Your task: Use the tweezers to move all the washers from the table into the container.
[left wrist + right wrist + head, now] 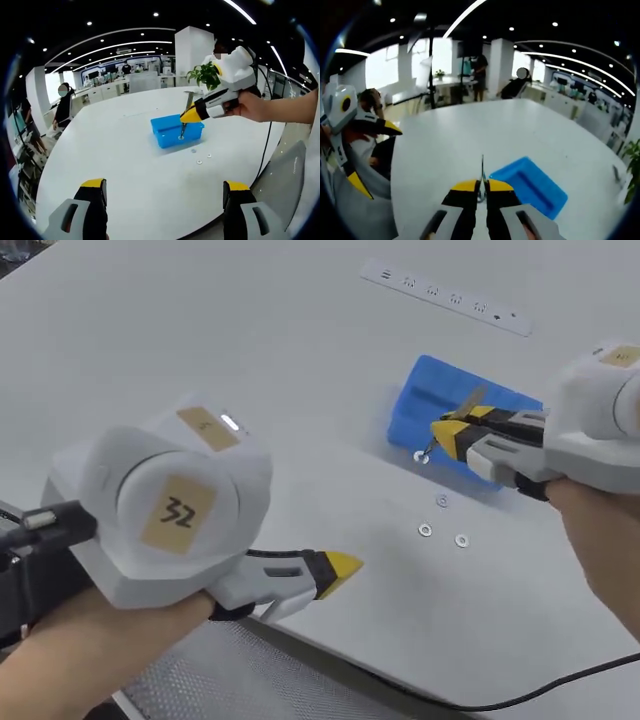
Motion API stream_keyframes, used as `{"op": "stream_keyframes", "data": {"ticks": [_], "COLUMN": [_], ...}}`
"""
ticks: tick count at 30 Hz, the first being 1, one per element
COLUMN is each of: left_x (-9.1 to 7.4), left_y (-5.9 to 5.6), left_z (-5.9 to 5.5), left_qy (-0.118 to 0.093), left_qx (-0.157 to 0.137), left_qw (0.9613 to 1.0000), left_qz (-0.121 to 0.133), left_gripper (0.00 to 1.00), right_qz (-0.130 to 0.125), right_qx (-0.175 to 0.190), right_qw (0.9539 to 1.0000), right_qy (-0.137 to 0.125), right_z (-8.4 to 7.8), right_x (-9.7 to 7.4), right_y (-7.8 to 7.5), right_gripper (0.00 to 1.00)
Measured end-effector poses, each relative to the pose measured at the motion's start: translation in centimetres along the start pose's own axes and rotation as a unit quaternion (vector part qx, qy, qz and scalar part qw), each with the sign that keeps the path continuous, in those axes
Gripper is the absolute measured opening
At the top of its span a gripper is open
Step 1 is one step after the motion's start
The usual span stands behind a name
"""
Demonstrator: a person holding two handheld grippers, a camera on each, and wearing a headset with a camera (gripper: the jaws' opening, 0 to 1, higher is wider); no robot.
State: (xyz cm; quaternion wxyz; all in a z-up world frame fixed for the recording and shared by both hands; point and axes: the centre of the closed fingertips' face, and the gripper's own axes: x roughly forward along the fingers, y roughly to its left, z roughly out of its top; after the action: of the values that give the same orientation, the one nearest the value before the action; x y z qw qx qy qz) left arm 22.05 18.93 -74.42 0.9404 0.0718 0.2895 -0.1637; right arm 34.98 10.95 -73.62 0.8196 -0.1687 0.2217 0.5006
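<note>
The right gripper point(482, 186) has its jaws pressed narrow, and the tweezers point(482, 172) are clamped between the yellow tips. In the head view the long axis of the tweezers point(440, 435) is seen slanting from upper right to lower left, with the tips aimed down at the near edge of the container point(470, 400). A washer point(420, 457) is spotted right at those tips; whether it is pinched or lying on the table cannot be told. Three more washers point(442, 501) are scattered on the table point(250, 390) just in front of the container, each apart from the others.

The left gripper point(164, 186) is held with its jaws spread wide, low by the table's near edge and well apart from the container.

The table is white and rounded. A power strip point(445, 298) is laid beyond the container, and a cable point(480, 707) is draped past the near edge.

The room is given by the gripper views: an open office under ceiling lights point(554, 23), with people point(62, 107) beyond the table and a plant point(206, 75) behind the right gripper. The container's hollow is laid open in the right gripper view, its front wall in the left gripper view.
</note>
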Motion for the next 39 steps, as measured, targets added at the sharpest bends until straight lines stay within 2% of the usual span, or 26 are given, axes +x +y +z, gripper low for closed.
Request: {"op": "stream_keyframes", "data": {"ticks": [8, 14, 21, 25, 30, 35, 39], "left_x": [-0.2, -0.1, 0.0, 0.0, 0.1, 0.2, 0.2], "left_y": [0.2, 0.1, 0.2, 0.3, 0.3, 0.3, 0.3], "left_z": [-0.1, 0.0, -0.1, -0.2, -0.4, -0.7, -0.7], "left_qy": [0.001, 0.003, 0.005, 0.007, 0.011, 0.016, 0.018], "left_qx": [-0.001, 0.001, 0.002, 0.002, 0.002, 0.003, 0.004], "left_qw": [1.0000, 1.0000, 1.0000, 1.0000, 0.9999, 0.9999, 0.9998], "left_qz": [0.003, 0.002, 0.002, 0.003, 0.003, 0.003, 0.003], "left_gripper": [0.99, 0.99, 0.99, 0.99, 0.99, 0.99, 0.99], "right_qz": [-0.022, -0.039, -0.048, -0.059, -0.062, -0.062, -0.058], "right_qx": [0.007, 0.014, 0.051, 0.057, 0.074, 0.067, 0.058], "right_qw": [0.9996, 0.9987, 0.9968, 0.9959, 0.9951, 0.9959, 0.9966], "right_qy": [-0.019, -0.029, -0.037, -0.038, -0.023, -0.001, 0.010], "right_z": [1.4, 2.1, 2.1, 1.5, 0.0, -1.8, -2.3], "right_x": [-0.1, 0.5, 1.4, 2.4, 3.6, 5.2, 5.8], "right_y": [-1.9, -3.4, -5.5, -6.7, -7.5, -7.4, -7.0], "right_gripper": [0.02, 0.02, 0.02, 0.02, 0.02, 0.02, 0.02]}}
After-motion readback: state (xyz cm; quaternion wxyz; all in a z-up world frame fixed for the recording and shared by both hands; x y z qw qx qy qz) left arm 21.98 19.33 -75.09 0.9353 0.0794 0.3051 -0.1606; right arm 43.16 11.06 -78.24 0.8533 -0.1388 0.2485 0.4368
